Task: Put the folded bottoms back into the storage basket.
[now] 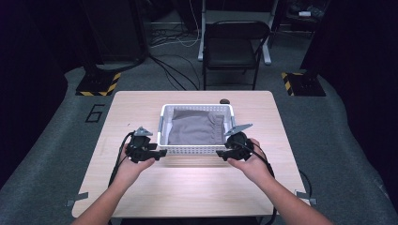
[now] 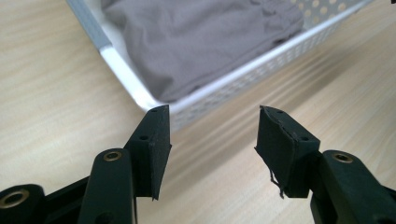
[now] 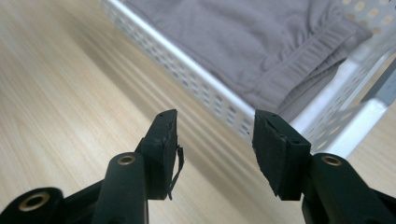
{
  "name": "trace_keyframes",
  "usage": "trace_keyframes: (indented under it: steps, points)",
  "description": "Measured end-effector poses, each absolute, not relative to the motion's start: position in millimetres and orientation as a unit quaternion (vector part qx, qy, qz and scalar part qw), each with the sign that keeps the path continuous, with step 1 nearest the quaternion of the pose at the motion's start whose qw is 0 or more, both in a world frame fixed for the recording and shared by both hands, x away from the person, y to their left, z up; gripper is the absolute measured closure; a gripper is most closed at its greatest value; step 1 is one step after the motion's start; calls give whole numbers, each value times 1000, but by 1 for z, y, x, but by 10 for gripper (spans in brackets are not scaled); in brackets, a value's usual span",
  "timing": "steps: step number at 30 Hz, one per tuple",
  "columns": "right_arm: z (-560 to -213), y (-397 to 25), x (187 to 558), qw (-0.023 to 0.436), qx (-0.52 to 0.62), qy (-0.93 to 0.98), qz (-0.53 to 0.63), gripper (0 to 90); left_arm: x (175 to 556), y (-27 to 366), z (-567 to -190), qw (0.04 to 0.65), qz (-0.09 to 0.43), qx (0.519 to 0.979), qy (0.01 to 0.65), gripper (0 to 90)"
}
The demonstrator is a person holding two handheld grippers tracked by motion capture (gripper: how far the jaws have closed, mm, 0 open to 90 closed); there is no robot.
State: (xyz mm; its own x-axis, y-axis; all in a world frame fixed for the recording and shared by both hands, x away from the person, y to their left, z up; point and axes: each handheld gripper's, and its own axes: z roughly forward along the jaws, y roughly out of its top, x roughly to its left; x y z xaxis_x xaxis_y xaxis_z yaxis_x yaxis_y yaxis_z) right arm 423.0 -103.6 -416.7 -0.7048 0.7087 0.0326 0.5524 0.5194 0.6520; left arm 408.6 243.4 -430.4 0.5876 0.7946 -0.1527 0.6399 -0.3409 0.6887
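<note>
A white perforated basket (image 1: 163,123) stands in the middle of the wooden table, and a folded grey garment (image 1: 195,127) lies inside it. My left gripper (image 1: 162,153) hovers at the basket's near left corner (image 2: 154,100), open with nothing between its pads. At the near right corner (image 3: 355,135) my right gripper (image 1: 219,153) is likewise open and holds nothing. In the left gripper view the grey garment (image 2: 196,42) shows just past the basket's rim; the right gripper view shows its elastic waistband (image 3: 303,60) near the corner.
A small dark object (image 1: 225,101) lies on the table behind the basket. A black folding chair (image 1: 232,47) stands beyond the table's far edge. Bare wood (image 1: 197,187) stretches between my hands and the near edge. Cables trail from both grippers off the front.
</note>
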Motion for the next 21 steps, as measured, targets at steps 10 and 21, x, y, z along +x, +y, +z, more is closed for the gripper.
trace_keyframes:
  steps: [10, 21]
  points:
    - [-453, -114, 406, 105, 384, 861, 317, 496, 388, 244, -457, 368, 97, 807, 451, 446]
    - [-479, -139, 393, 105, 426, 836, 330, 488, 380, 255, -478, 365, 112, 800, 464, 412]
